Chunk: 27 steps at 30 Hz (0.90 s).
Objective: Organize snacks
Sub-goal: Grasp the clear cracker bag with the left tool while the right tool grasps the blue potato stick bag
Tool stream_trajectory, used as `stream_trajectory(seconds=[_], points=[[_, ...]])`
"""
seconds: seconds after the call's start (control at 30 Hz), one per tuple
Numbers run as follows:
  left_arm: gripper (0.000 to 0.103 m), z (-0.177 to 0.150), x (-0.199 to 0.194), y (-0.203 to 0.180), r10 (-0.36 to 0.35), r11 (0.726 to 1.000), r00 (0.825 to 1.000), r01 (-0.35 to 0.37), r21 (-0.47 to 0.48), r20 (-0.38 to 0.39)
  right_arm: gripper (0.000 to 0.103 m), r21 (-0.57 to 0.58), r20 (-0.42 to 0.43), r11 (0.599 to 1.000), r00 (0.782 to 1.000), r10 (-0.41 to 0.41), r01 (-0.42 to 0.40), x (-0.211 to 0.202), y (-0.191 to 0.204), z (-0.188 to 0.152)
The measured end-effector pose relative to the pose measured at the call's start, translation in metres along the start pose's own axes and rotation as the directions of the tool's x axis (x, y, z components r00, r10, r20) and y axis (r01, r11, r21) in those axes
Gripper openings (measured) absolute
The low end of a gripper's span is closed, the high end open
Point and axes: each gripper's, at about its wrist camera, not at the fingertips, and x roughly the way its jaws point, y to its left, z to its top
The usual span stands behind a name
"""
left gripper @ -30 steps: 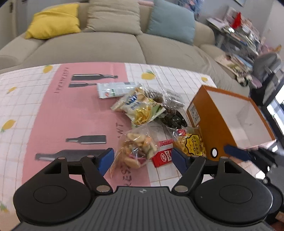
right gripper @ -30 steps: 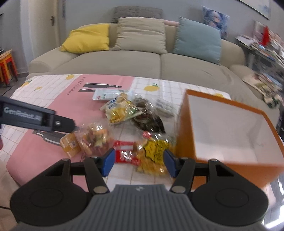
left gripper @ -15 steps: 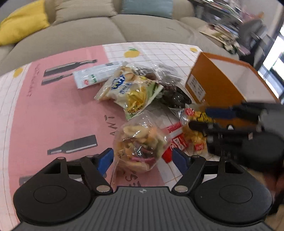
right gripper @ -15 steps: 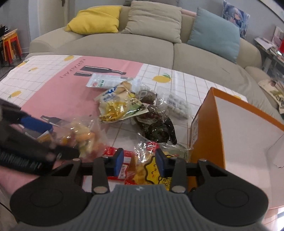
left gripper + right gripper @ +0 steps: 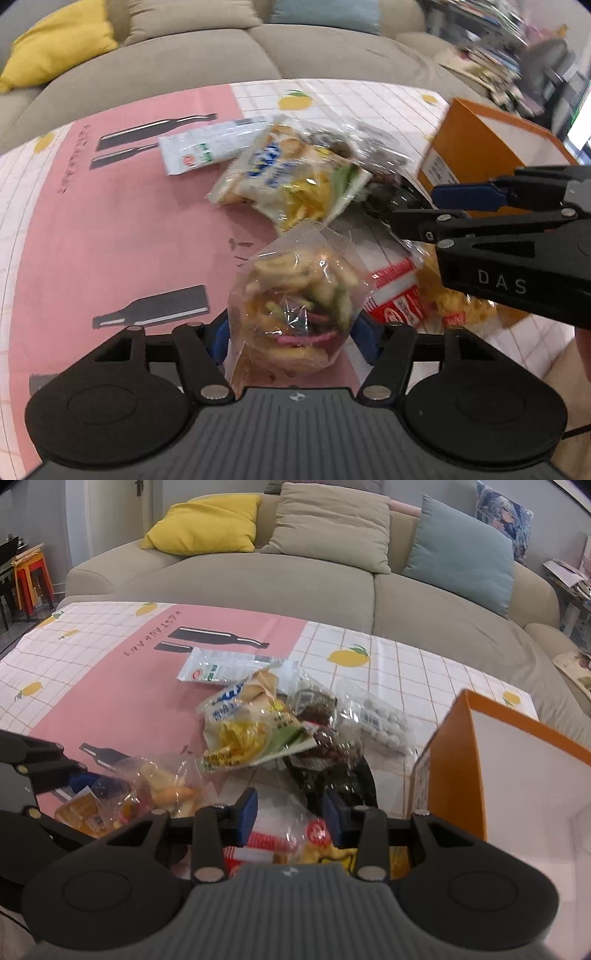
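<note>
Straddling a clear bag of mixed crackers (image 5: 295, 306), the left gripper (image 5: 291, 338) sits low in the frame's centre, fingers spread either side of the bag.

The right gripper (image 5: 290, 814) hovers at lower centre of its own view, blue pads (image 5: 246, 814) apart over a yellow snack packet (image 5: 328, 849) and a red-and-white packet (image 5: 258, 843), gripping nothing. An orange box (image 5: 454, 771) stands open at right. A green-and-white chip bag (image 5: 291, 181) lies mid-frame on the pink tablecloth (image 5: 110, 236), beside a dark packet (image 5: 332, 768).
</note>
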Motion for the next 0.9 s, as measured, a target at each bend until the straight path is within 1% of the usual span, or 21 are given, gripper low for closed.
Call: stream_trajectory(seconds=[0.03, 0.07, 0.1, 0.17, 0.3, 0.37, 0.4, 0.47, 0.5, 0.7, 0.77, 0.9], points=[[0.068, 0.001, -0.001, 0.003, 0.006, 1.000, 1.000, -0.006, -0.017, 0.000, 0.041, -0.004, 0.003, 1.000, 1.000, 0.005, -0.005, 0.001, 0.001, 0.003], [0.068, 0.002, -0.002, 0.007, 0.014, 0.999, 1.000, -0.014, -0.034, -0.001, 0.046, -0.008, 0.006, 1.000, 1.000, 0.012, -0.012, 0.003, 0.002, 0.006], [0.067, 0.003, -0.003, 0.011, 0.027, 0.998, 1.000, -0.027, -0.055, -0.002, 0.048, -0.012, 0.011, 1.000, 1.000, 0.017, -0.017, 0.004, 0.003, 0.009], [0.066, 0.005, -0.008, 0.021, 0.056, 0.993, 0.998, -0.055, -0.100, 0.001, 0.054, -0.019, 0.024, 0.999, 0.999, 0.026, -0.026, 0.008, 0.006, 0.016], [0.066, 0.008, -0.017, 0.046, 0.102, 0.974, 0.995, -0.097, -0.206, 0.014, 0.061, -0.031, 0.042, 0.999, 0.998, 0.039, -0.038, 0.022, 0.014, 0.032], [0.066, 0.010, -0.018, 0.056, 0.115, 0.965, 0.993, -0.110, -0.240, 0.008, 0.074, -0.041, 0.037, 0.998, 0.999, 0.040, -0.038, 0.032, 0.019, 0.041], [0.066, 0.010, -0.019, 0.060, 0.121, 0.960, 0.993, -0.115, -0.256, 0.007, 0.076, -0.048, 0.035, 0.998, 0.998, 0.045, -0.043, 0.038, 0.021, 0.045], [0.066, 0.010, -0.020, 0.065, 0.128, 0.953, 0.992, -0.121, -0.279, 0.007, 0.086, -0.069, 0.031, 0.996, 0.998, 0.052, -0.049, 0.049, 0.028, 0.052], [0.066, 0.010, -0.021, 0.068, 0.129, 0.950, 0.992, -0.121, -0.289, 0.008, 0.088, -0.081, 0.026, 0.996, 0.998, 0.049, -0.047, 0.056, 0.031, 0.055], [0.066, 0.009, -0.026, 0.072, 0.119, 0.943, 0.993, -0.109, -0.313, 0.012, 0.088, -0.121, -0.022, 0.992, 0.999, 0.030, -0.033, 0.091, 0.048, 0.062], [0.066, 0.008, -0.027, 0.071, 0.117, 0.943, 0.993, -0.107, -0.315, 0.012, 0.077, -0.136, -0.031, 0.991, 0.999, 0.013, -0.017, 0.097, 0.052, 0.061], [0.066, 0.007, -0.028, 0.072, 0.117, 0.940, 0.993, -0.108, -0.325, 0.010, 0.074, -0.171, -0.044, 0.985, 0.999, -0.005, -0.002, 0.101, 0.059, 0.054]])
